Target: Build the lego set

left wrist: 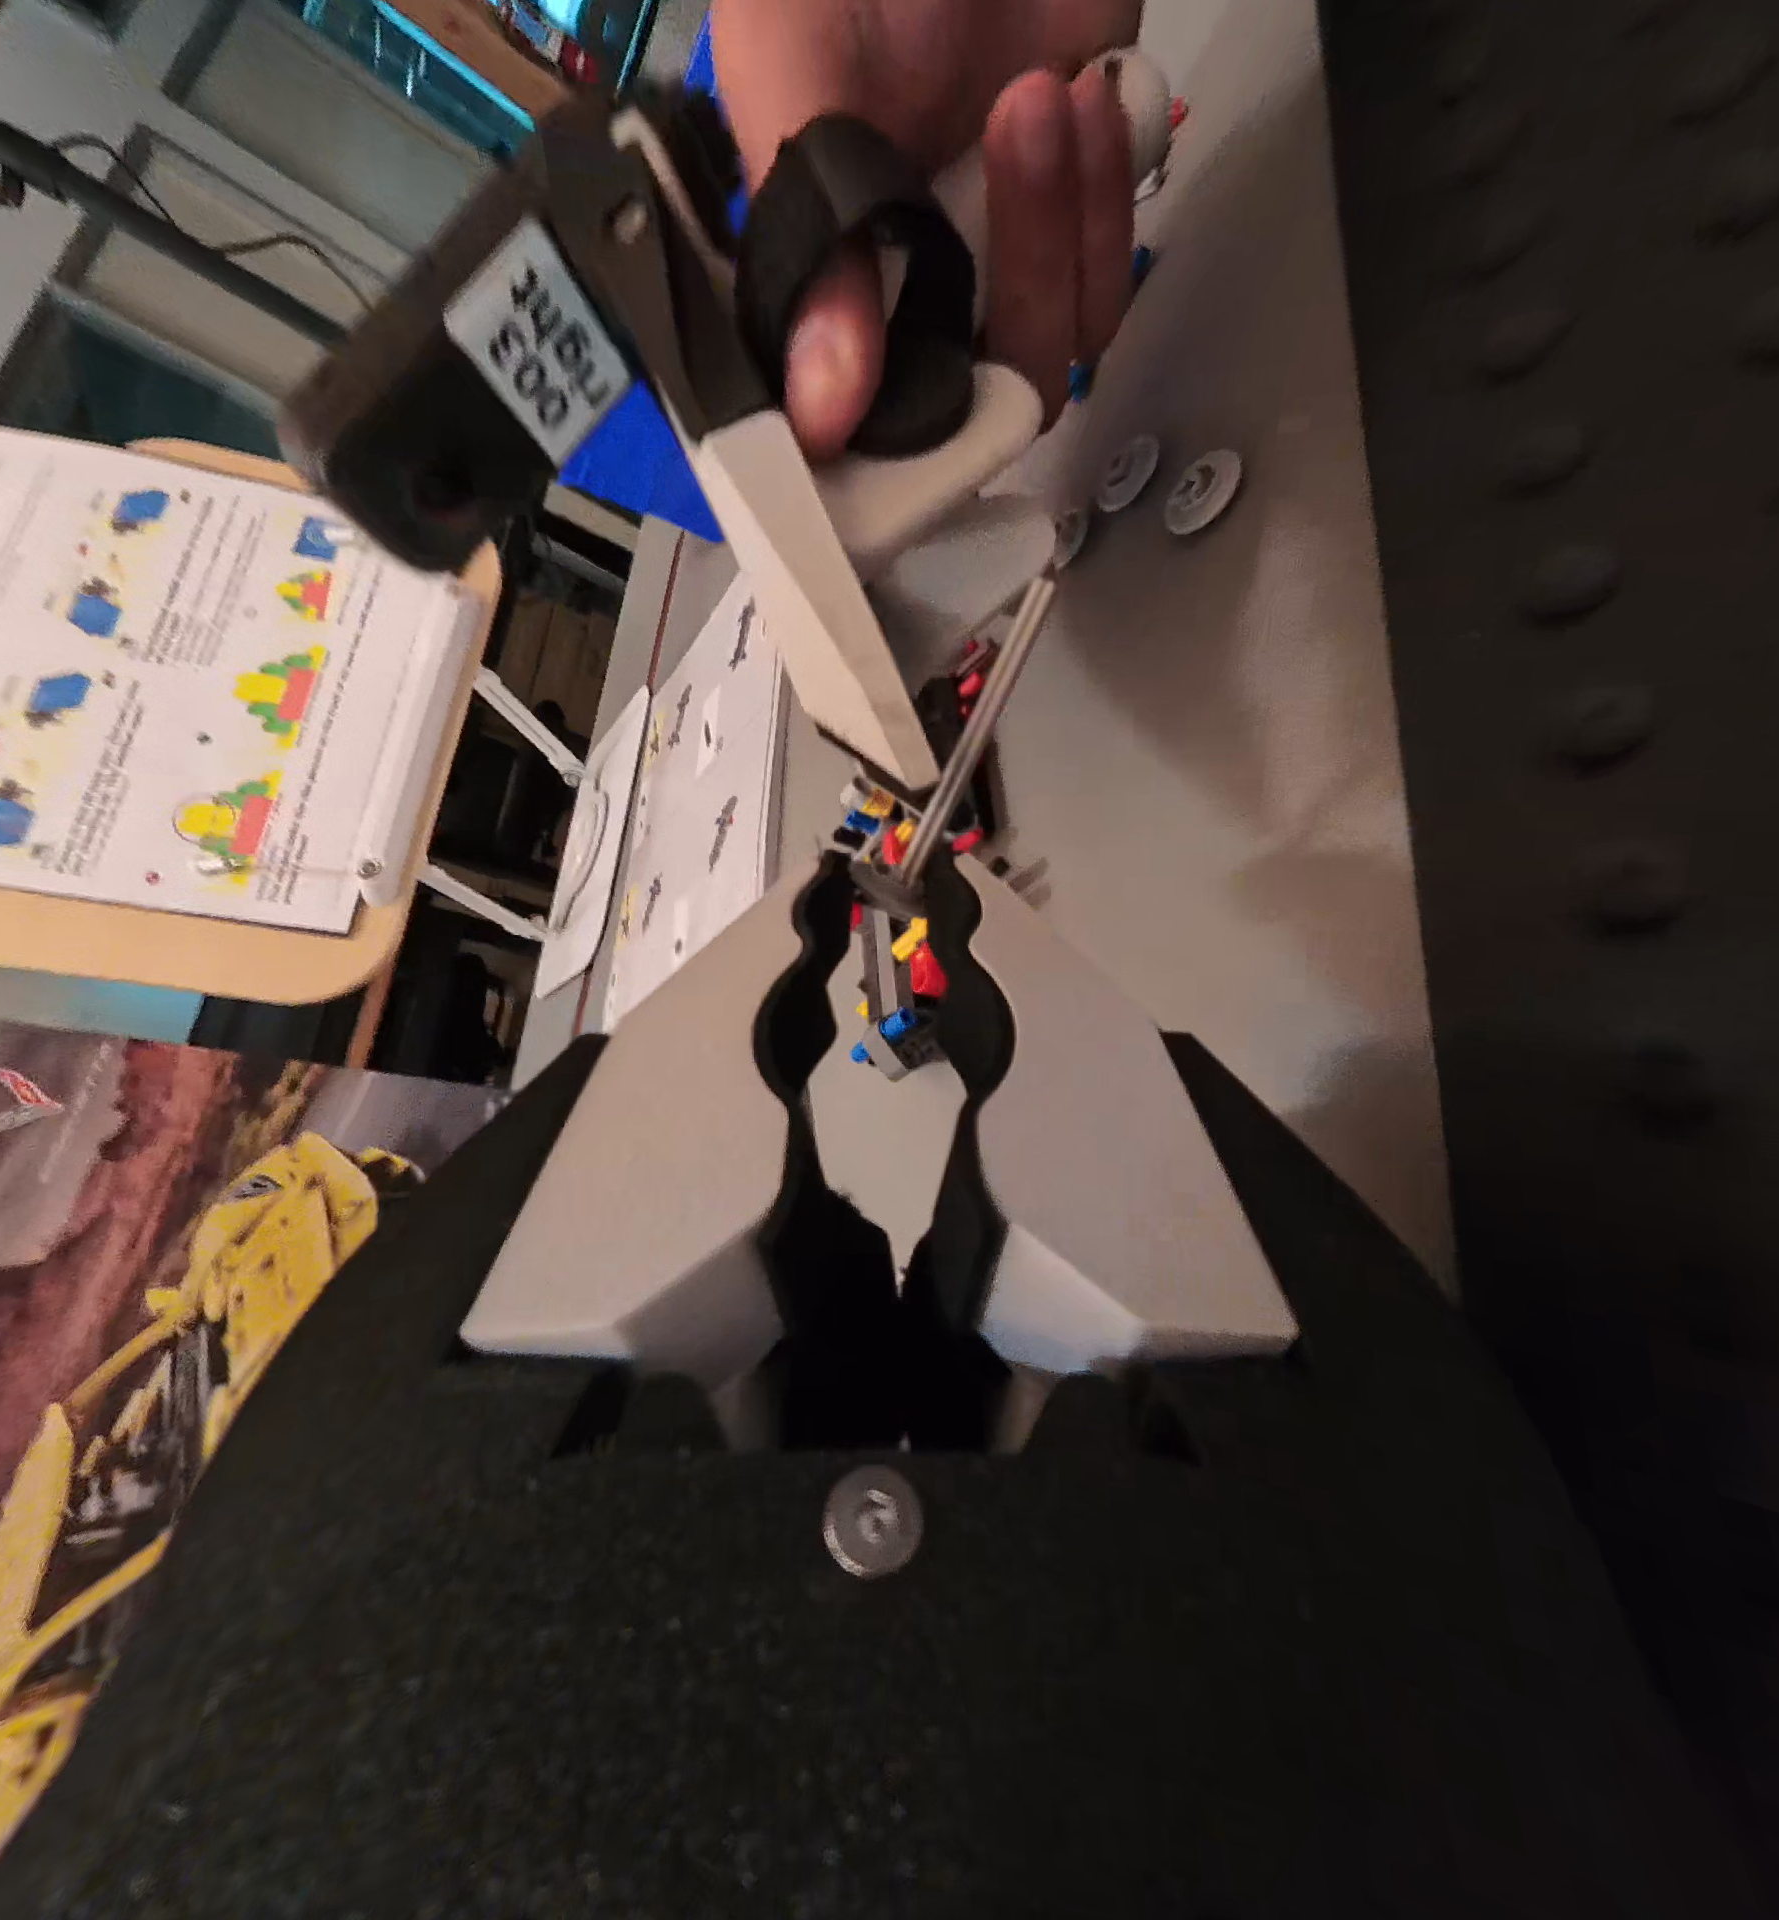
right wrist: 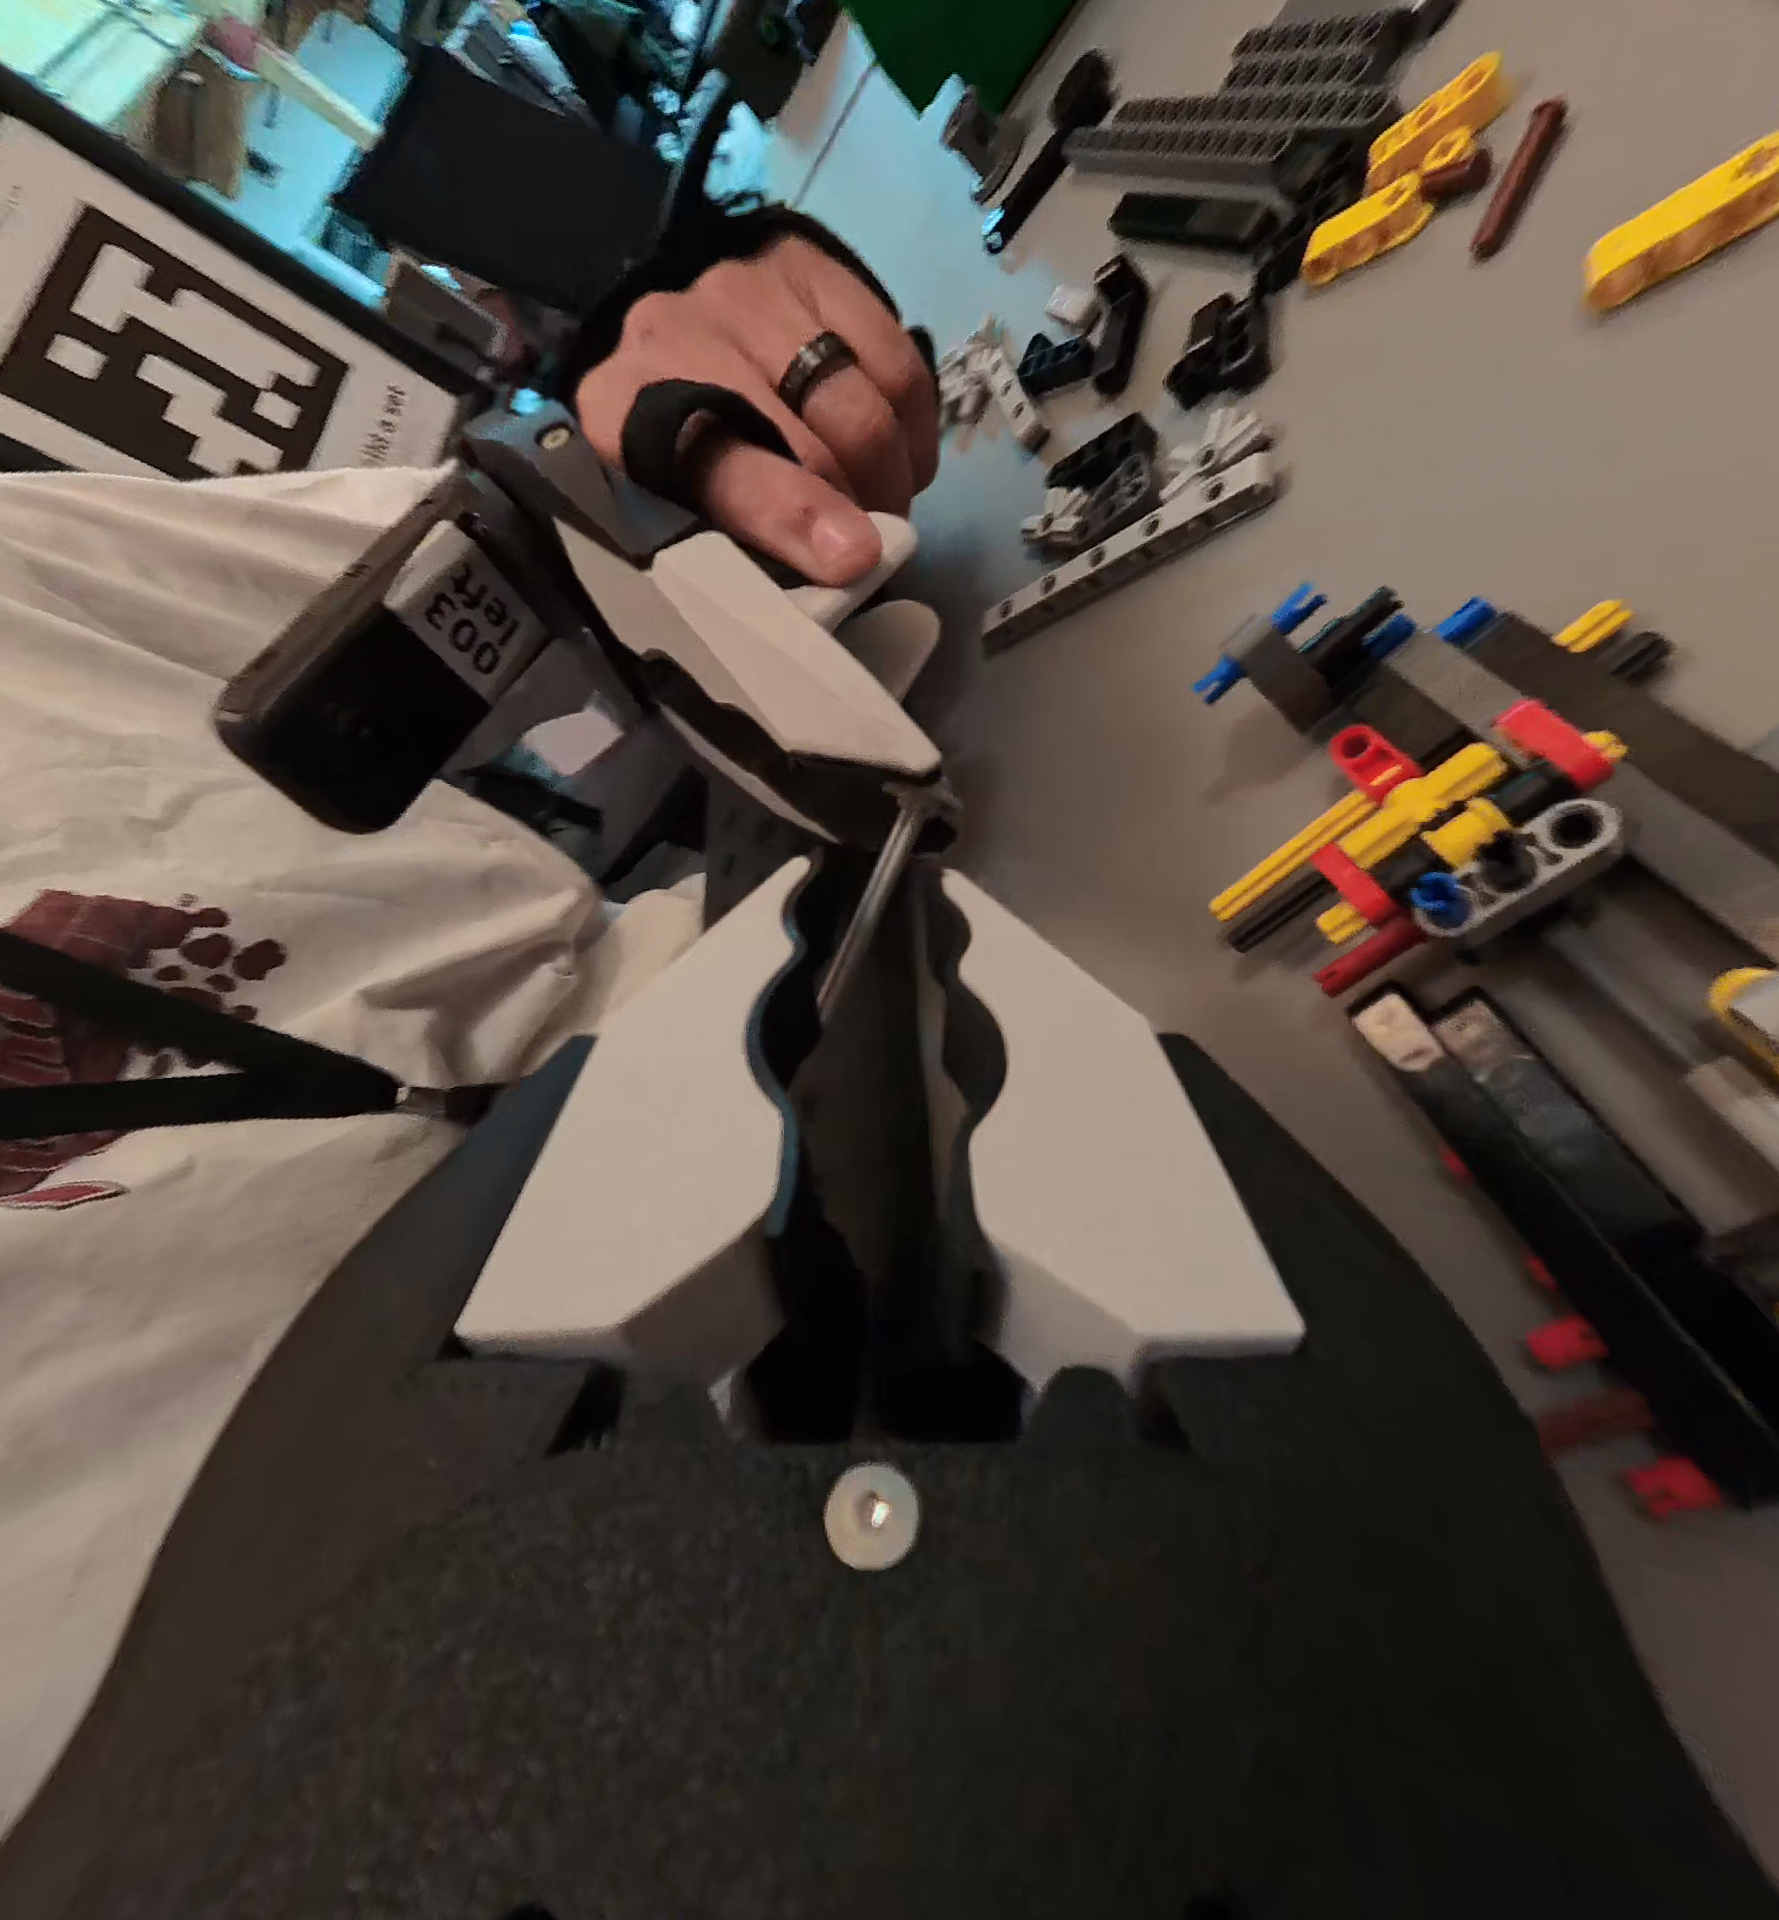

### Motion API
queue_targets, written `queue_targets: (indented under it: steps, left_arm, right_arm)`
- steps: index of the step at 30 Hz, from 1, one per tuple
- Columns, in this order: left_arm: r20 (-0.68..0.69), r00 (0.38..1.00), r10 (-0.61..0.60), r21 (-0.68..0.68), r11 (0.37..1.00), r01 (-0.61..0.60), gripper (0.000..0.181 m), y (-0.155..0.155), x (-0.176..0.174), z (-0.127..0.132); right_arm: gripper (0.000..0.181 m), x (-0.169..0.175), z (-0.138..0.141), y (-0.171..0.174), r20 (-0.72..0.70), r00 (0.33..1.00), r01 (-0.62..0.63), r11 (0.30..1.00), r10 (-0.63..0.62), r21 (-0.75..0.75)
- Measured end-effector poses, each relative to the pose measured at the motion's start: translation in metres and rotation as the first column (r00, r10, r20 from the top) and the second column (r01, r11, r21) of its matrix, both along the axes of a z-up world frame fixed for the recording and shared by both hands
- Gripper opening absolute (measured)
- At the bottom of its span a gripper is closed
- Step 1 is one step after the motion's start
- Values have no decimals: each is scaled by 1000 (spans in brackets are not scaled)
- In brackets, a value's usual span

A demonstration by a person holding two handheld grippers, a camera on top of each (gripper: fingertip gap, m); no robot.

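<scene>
Two grippers meet on one rod.

Left wrist view: left gripper (left wrist: 890,904) fingers slightly apart, tips around small grey sub-assembly (left wrist: 890,987) with red, yellow, blue pins; grip uncertain. Right gripper (left wrist: 906,774) at 12 o'clock, pinching metal rod (left wrist: 978,727) that enters it.

Right wrist view: right gripper (right wrist: 869,883) fingers close on rod (right wrist: 864,920). Chassis (right wrist: 1467,831) at 3 o'clock part-built; loose beams (right wrist: 1695,218) at 1 o'clock unused. Judged early stage, most remaining.

On the counter (right wrist: 1487,499) lie three yellow beams (right wrist: 1695,218), one brown axle (right wrist: 1519,177), and, in the left view, two grey discs (left wrist: 1165,483).
</scene>
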State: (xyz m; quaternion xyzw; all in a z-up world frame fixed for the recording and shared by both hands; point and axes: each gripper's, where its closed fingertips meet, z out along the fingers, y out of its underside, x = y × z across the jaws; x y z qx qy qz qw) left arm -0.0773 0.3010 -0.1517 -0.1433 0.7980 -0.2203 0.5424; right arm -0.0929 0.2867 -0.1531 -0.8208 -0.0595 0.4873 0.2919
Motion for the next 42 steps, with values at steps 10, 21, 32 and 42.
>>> queue_targets:
  steps: [10,21,32,42]
  left_arm:
    - [-65,995,71,-114,990,-78,13,10,6,-1]
    - [-220,969,-109,-589,807,-43,43,-9,-10,24]
    - [-176,921,-349,-883,469,9,22,-17,-26,58]
    - [-201,903,-381,-865,501,19,17,-21,-32,51]
  right_arm:
    - [14,9,-5,2,392,870,177,932,-298,316]
    - [3,9,36,-8,130,933,223,823,-335,523]
    - [3,-9,48,-8,119,959,123,753,-259,647]
    - [3,-17,38,-11,171,962,62,783,-212,619]
